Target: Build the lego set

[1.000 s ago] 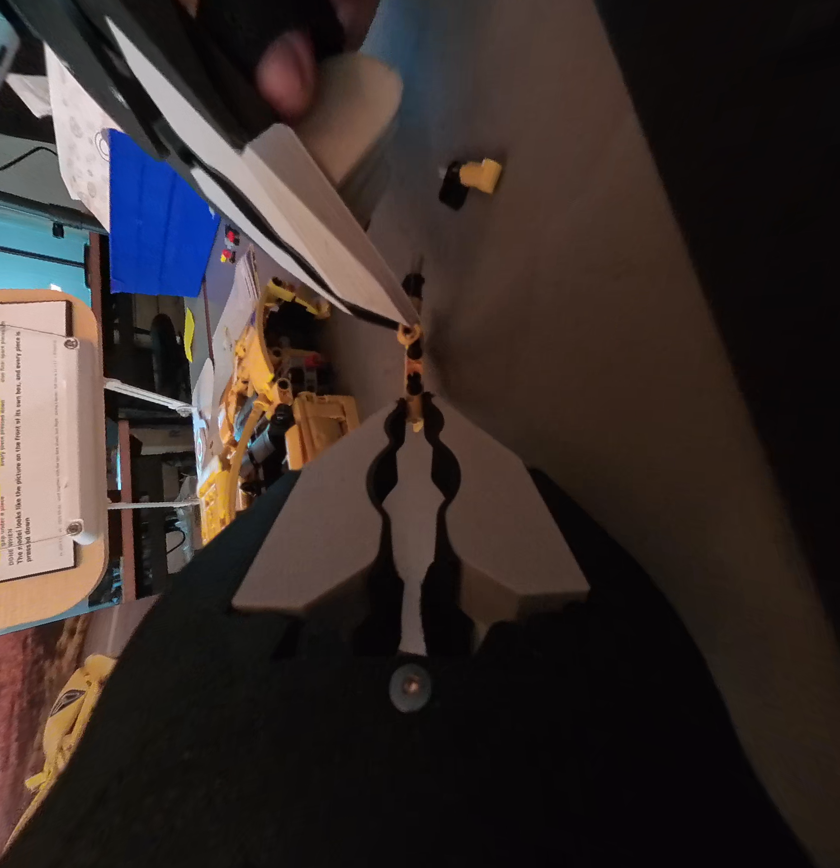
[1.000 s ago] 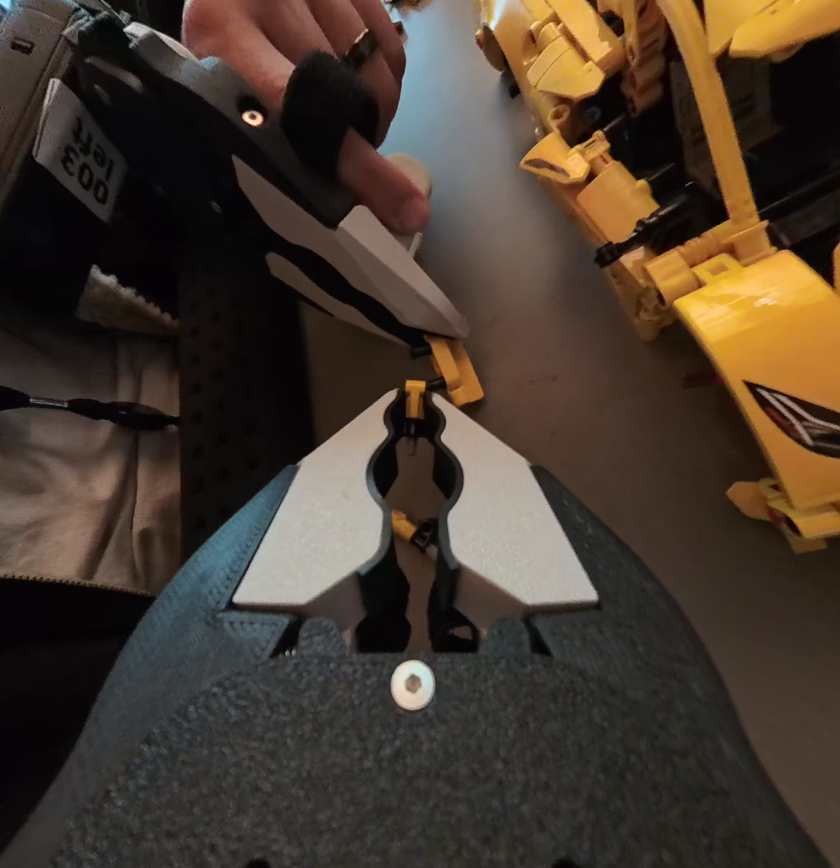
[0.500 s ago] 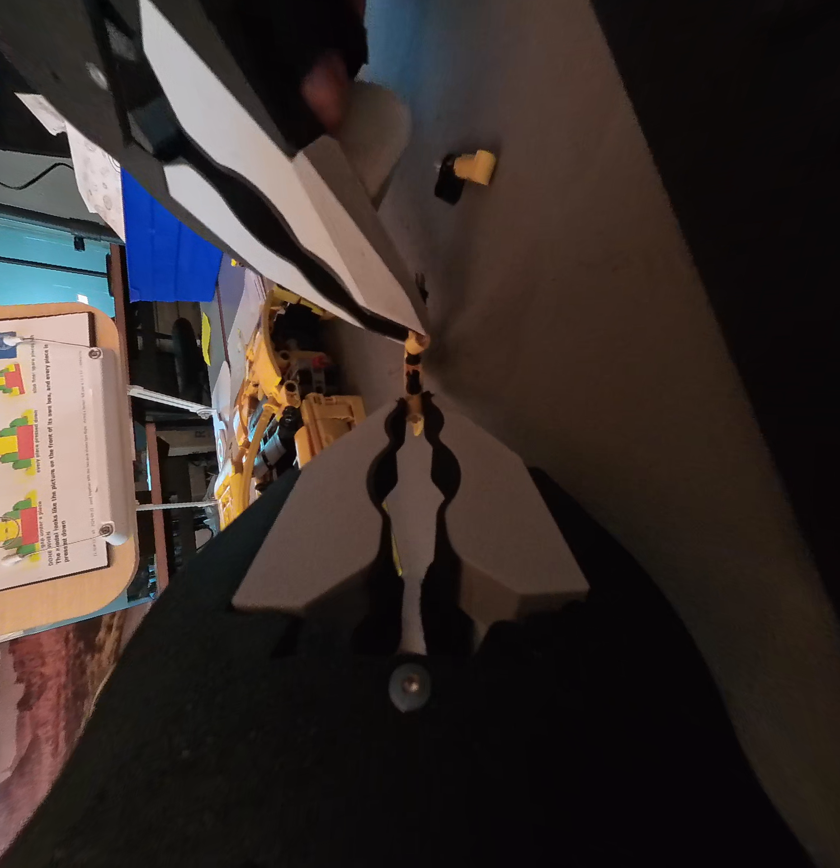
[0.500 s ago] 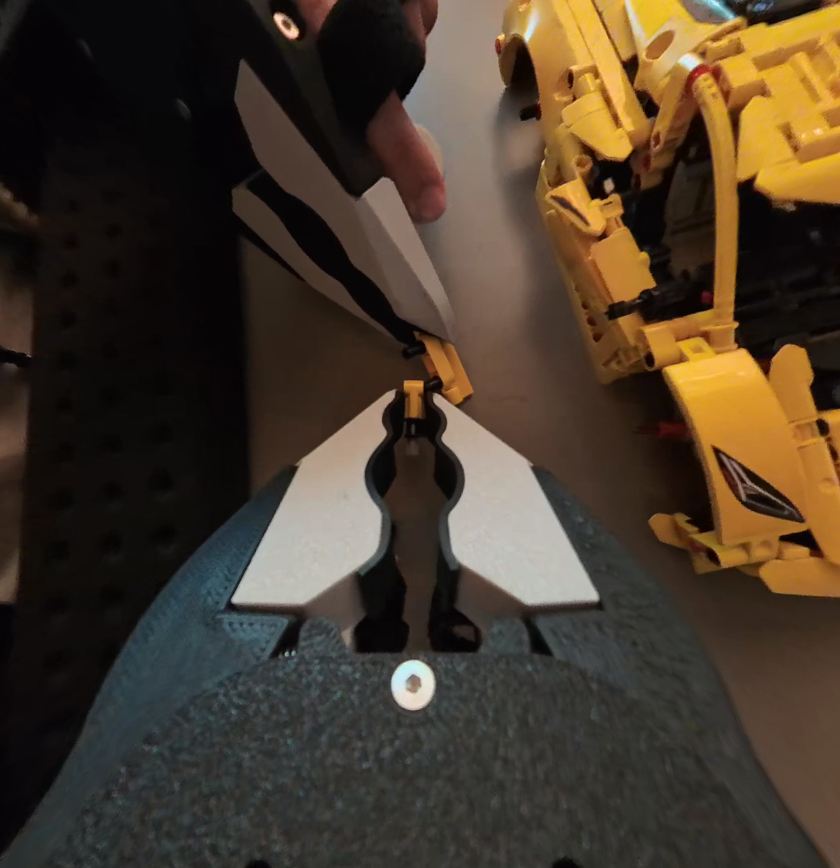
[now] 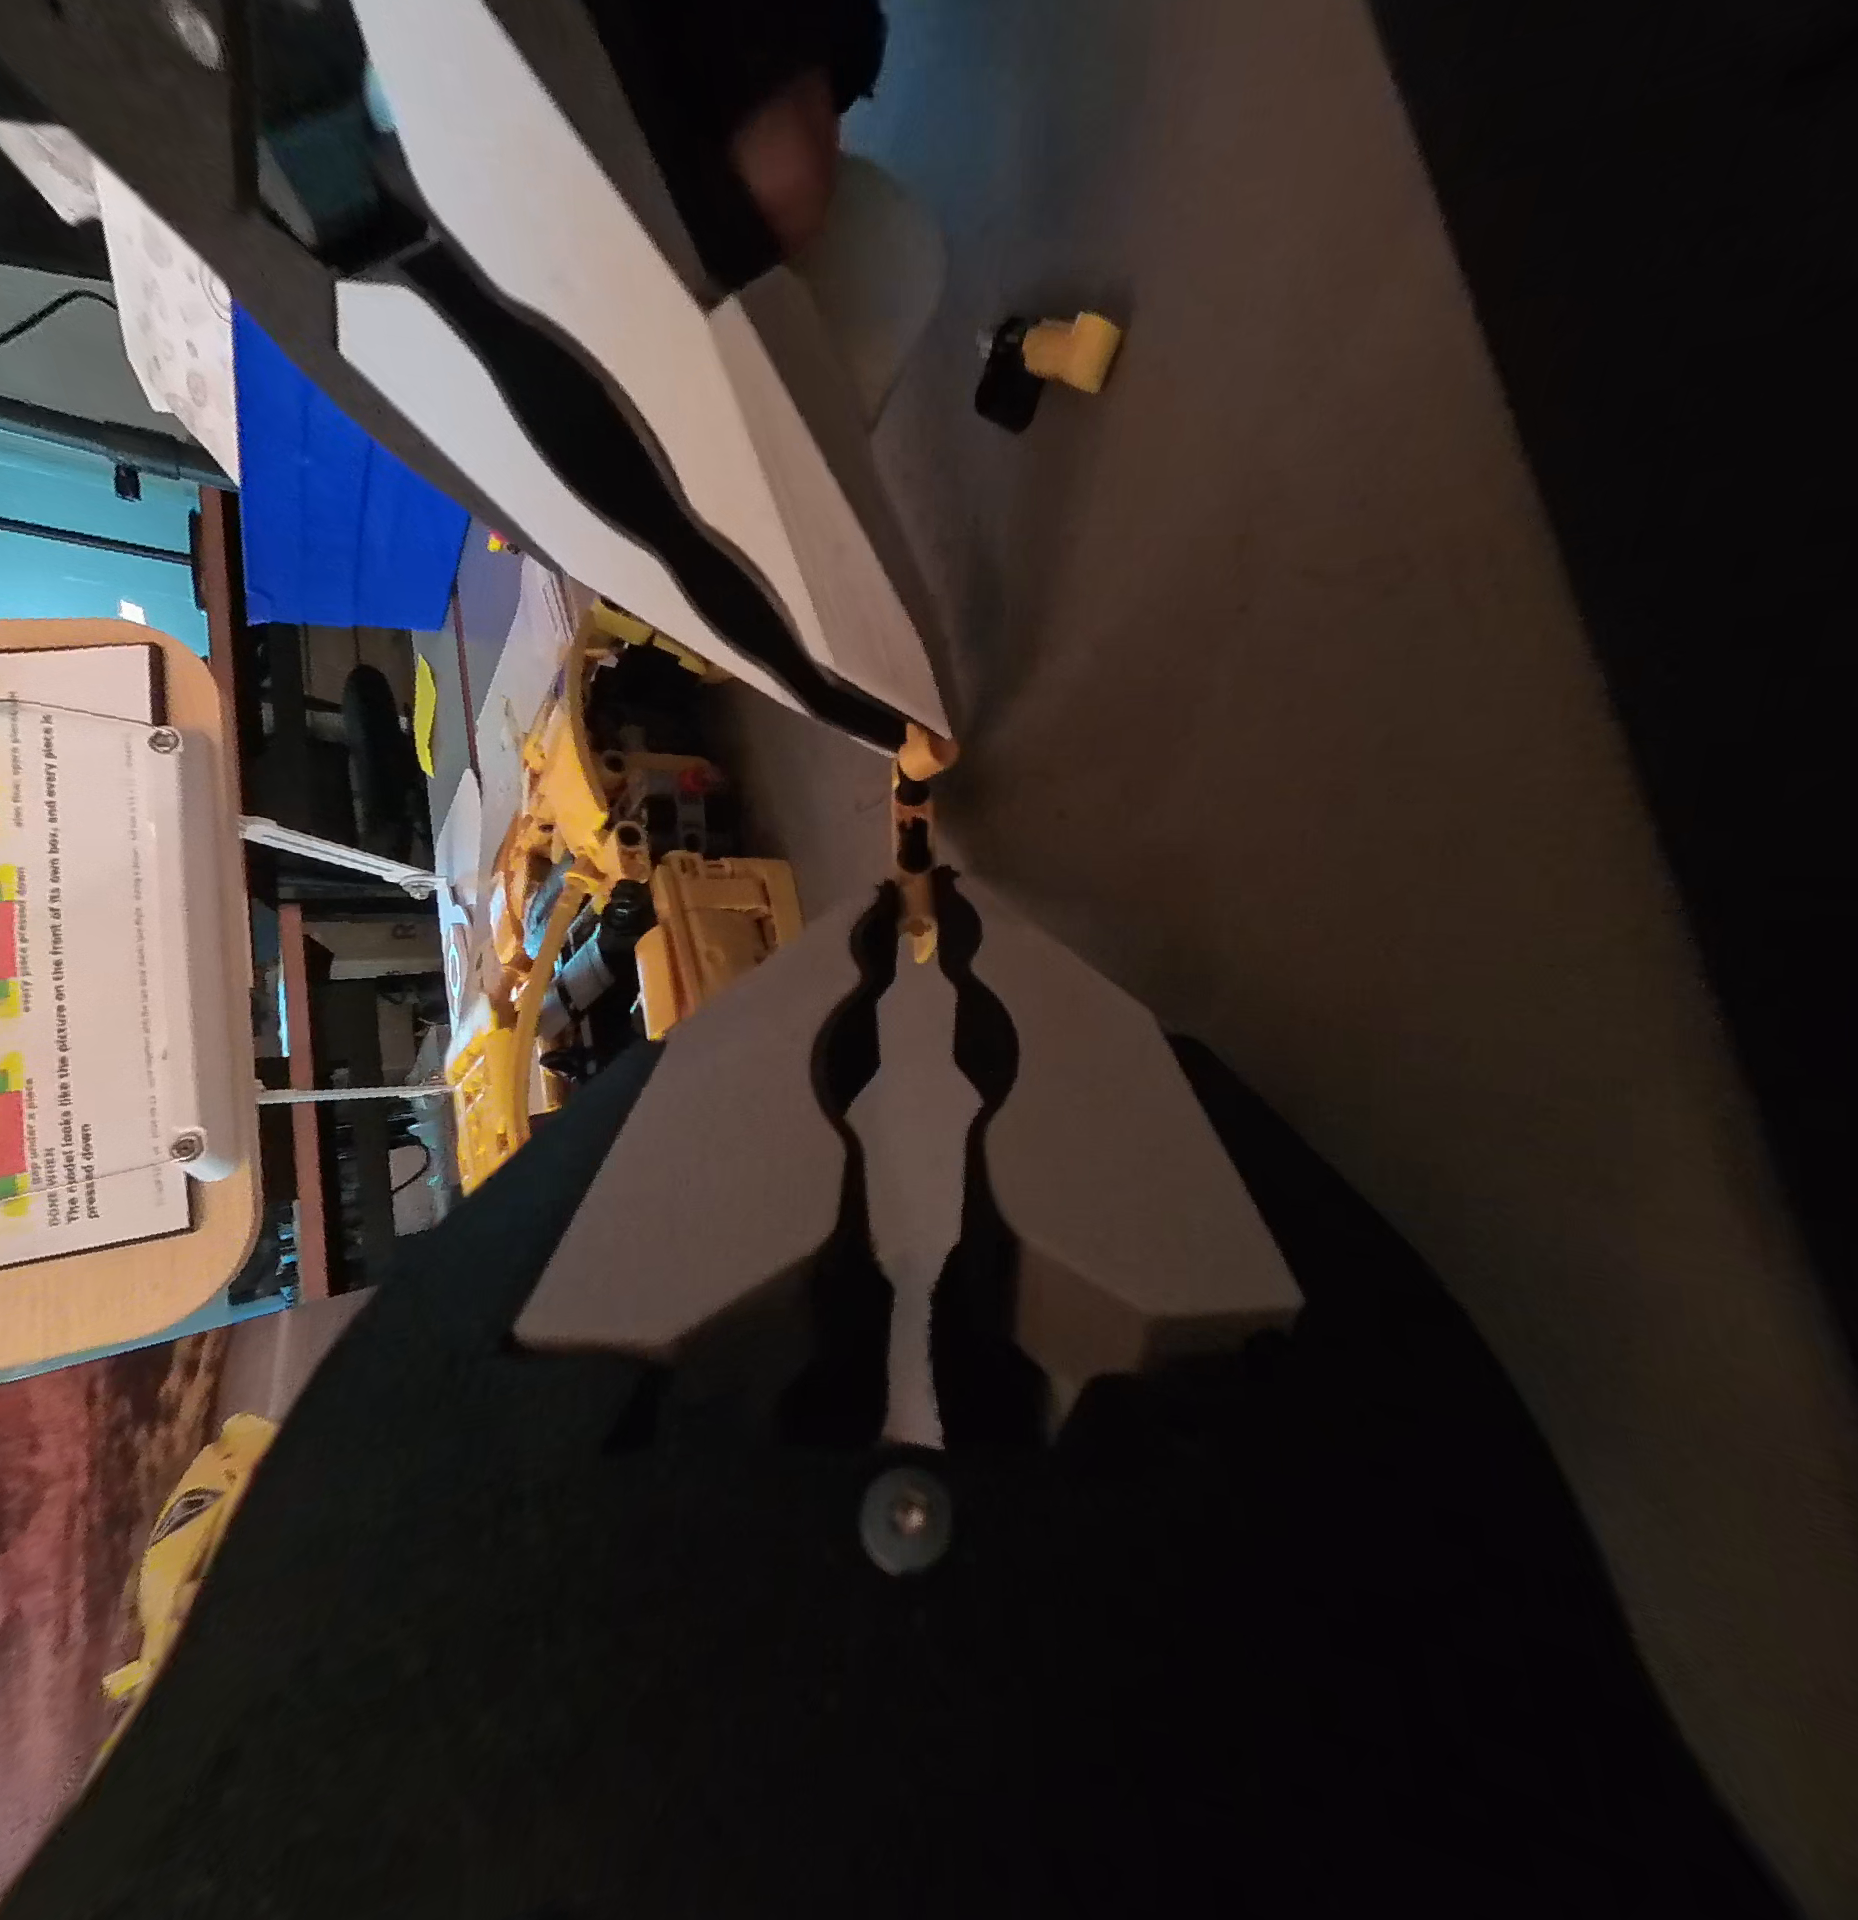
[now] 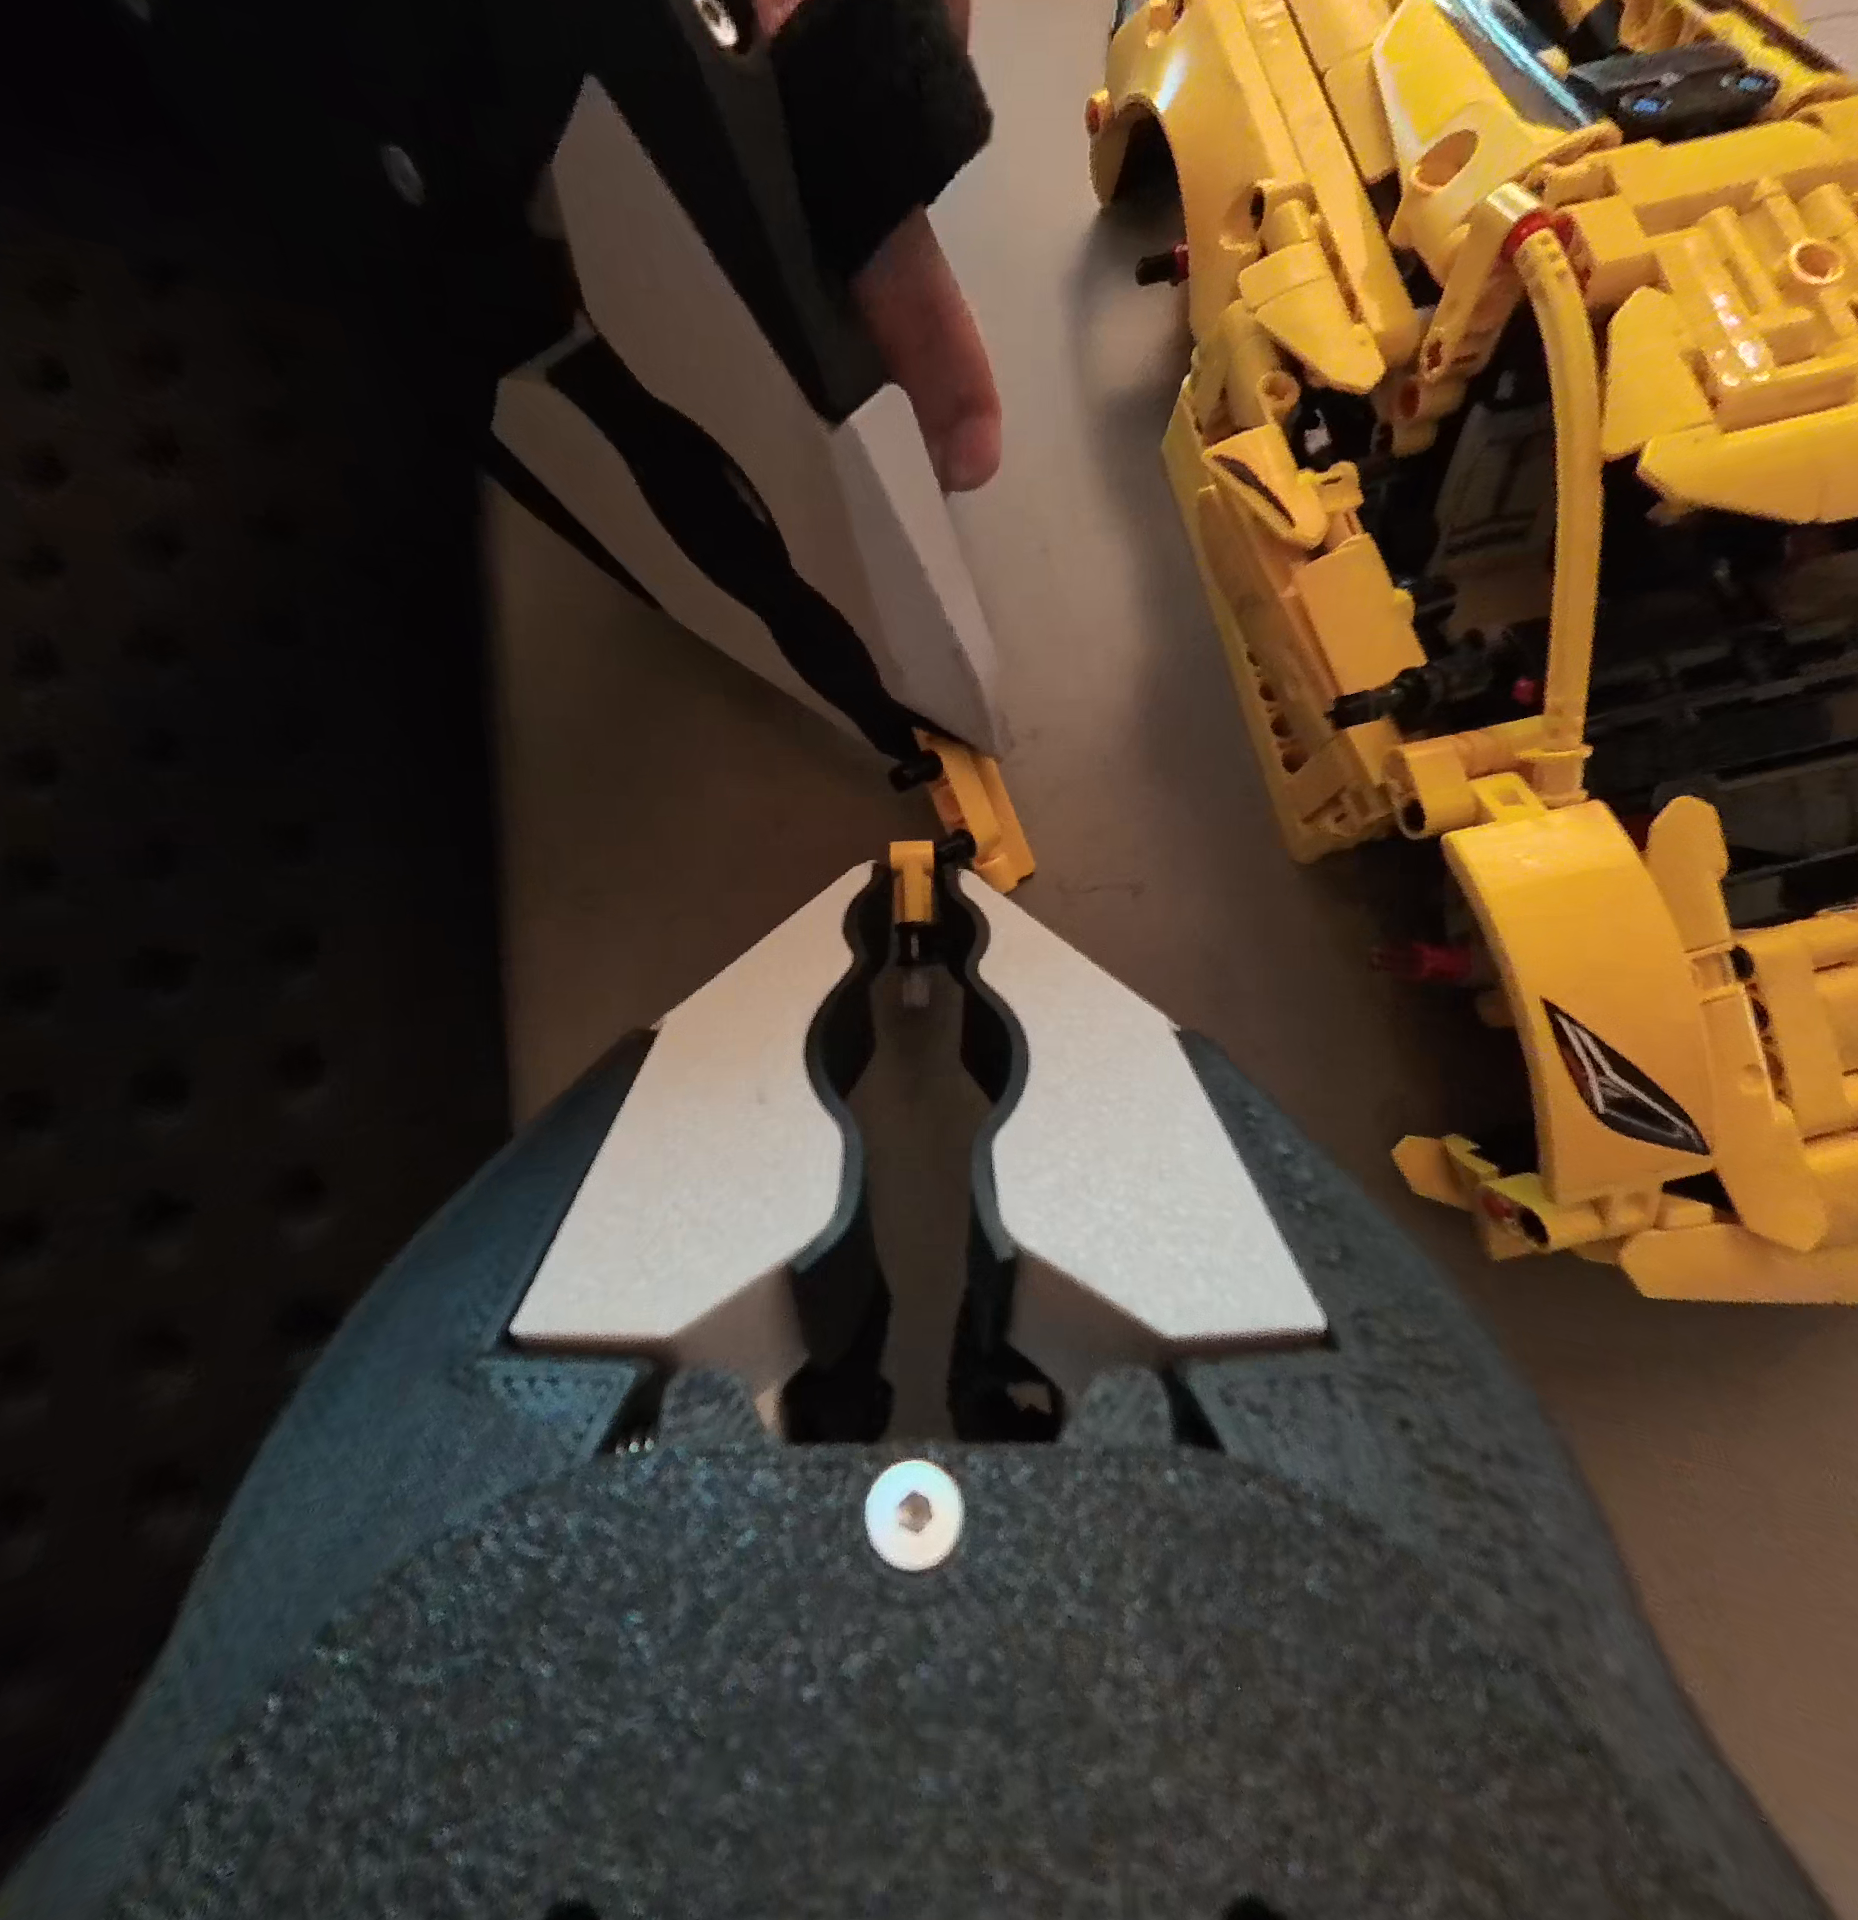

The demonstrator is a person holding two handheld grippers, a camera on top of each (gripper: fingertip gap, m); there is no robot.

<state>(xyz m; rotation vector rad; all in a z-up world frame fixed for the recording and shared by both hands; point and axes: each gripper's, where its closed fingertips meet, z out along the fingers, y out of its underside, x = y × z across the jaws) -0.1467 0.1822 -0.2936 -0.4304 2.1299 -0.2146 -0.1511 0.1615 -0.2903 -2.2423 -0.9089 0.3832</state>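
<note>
While a white printed instruction card on a tan board carries writing at far left, the left tongs clamp a narrow yellow-and-black lego beam; the right tongs clamp a small yellow lego connector touching it, above the grey table, with the half-built yellow lego car rightward.

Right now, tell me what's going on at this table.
A person is building a yellow lego car with two handheld claws. The right claw is shut on a small yellow connector, and the left claw is shut on a yellow beam. The two parts meet tip to tip above the table, beside the half-built car.
</note>
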